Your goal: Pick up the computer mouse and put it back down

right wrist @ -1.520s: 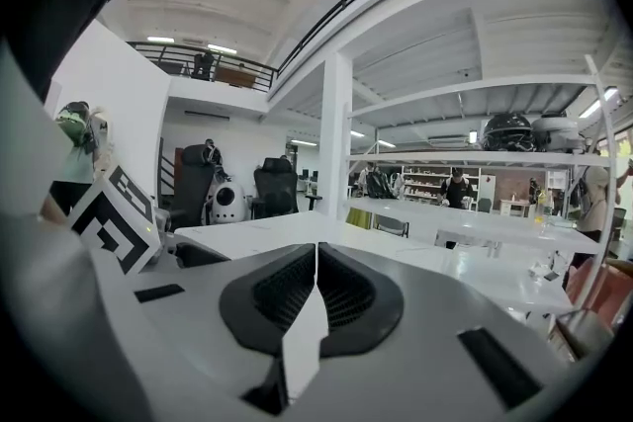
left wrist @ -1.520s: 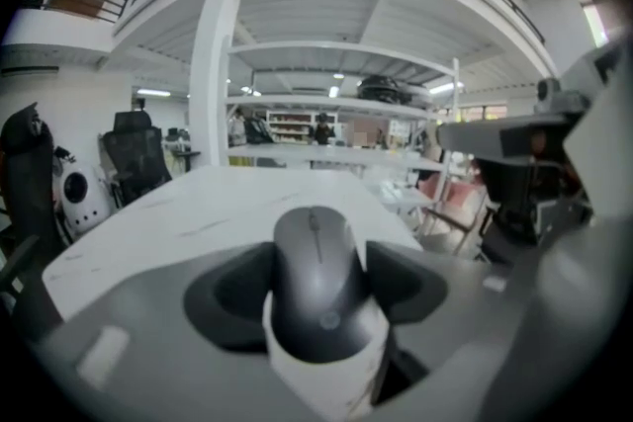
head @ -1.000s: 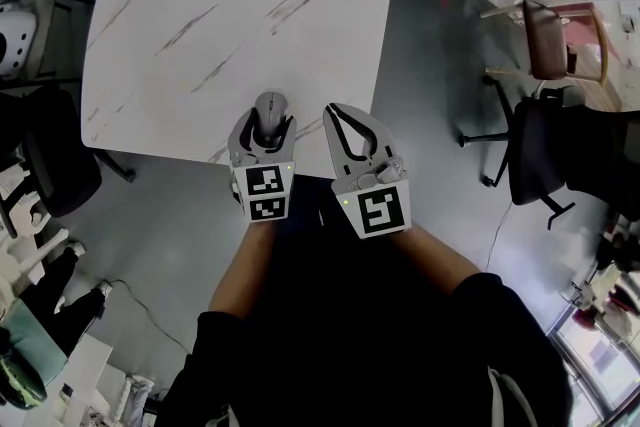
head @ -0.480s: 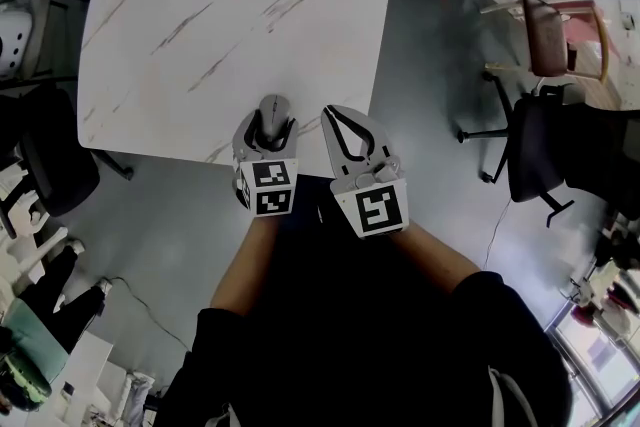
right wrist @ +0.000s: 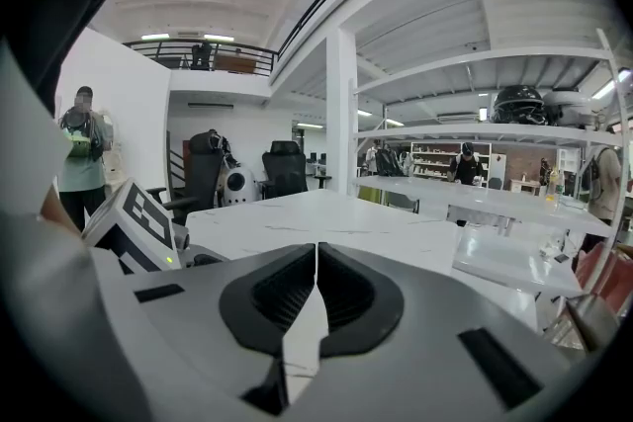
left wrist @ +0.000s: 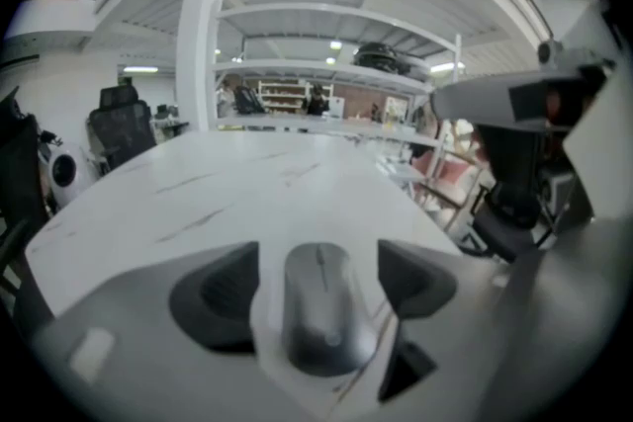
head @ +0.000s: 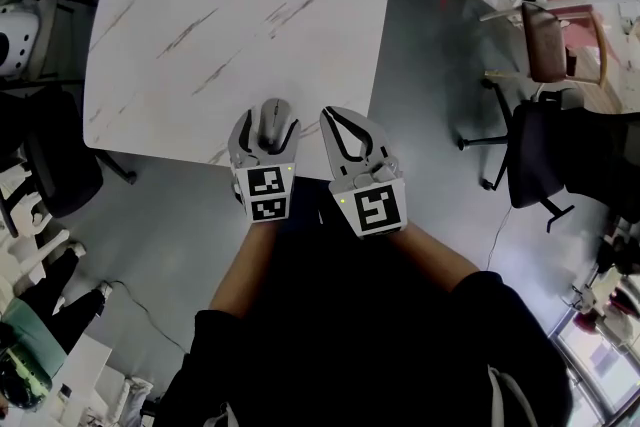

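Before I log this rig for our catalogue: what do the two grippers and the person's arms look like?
The left gripper, its jaws opening around the mouse, and the right gripper are light grey with curved jaws and dark ribbed pads. Each carries a white cube with black square markers. No cables show. Sleeves are black.

Overhead ceiling lights [right wrist: 176,37] are illuminating the room evenly. The white marble table [head: 250,5] is reflecting brightly, while the floor [head: 440,65] and the corners of the head view are falling dark. Both gripper views are showing strong fisheye curvature and black vignetting at the edges. The mouse [left wrist: 321,311], close to the lens, is appearing soft and slightly out of focus.
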A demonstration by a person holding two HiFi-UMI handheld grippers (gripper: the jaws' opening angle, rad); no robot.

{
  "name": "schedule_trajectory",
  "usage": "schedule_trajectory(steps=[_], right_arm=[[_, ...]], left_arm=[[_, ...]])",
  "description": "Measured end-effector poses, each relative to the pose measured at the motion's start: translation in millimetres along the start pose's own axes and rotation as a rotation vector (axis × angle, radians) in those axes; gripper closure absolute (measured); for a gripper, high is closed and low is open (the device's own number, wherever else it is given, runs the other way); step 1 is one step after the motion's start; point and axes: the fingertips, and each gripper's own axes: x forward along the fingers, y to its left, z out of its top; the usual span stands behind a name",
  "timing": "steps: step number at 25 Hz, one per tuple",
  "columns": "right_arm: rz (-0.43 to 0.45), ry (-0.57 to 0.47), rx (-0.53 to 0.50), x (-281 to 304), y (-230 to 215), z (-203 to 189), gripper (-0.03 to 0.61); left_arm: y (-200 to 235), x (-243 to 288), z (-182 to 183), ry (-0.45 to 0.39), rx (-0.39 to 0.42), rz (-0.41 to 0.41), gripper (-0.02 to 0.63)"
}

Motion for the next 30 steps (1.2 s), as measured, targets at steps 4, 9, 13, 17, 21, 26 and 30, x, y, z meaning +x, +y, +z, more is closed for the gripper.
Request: schedule_trajectory(steps=[4, 9, 13, 17, 21, 26, 30], right_arm=[[-0.012, -0.034, -0.003, -2.4, -1.3, 13.7, 0.557], [-0.027, -0.089, -0.021, -8.6, -3.7, 37.1, 0.557], [-0.045, -0.123, -0.029, -15.4, -5.4, 53.9, 0.557], [-0.061, -0.149, -0.033, -22.5, -6.6, 71.9, 0.557], [-0.078, -0.197, -0.028, -32.0, -8.2, 93.9, 0.558], [-0.098, -0.248, -0.004, -46.4, -10.9, 117.8, 0.558], [-0.11, -0.256, -0.004, -53.0, -11.4, 125.8, 0.558]], left_arm=[[9.4, -24.0, 30.8, -0.117, -0.001, 0.049, 0.318], [15.9, -54.1, 65.7, -0.225, -0.01, 0.071, 0.435], [15.4, -75.5, 88.4, -0.267, 0.013, 0.08, 0.516], [15.4, -100.2, 118.0, -0.34, 0.024, 0.09, 0.582], [17.5, -127.1, 142.3, -0.417, 0.017, 0.107, 0.606], [16.2, -159.2, 169.1, -0.507, 0.019, 0.116, 0.606], [13.3, -172.7, 177.6, -0.537, 0.021, 0.112, 0.606]])
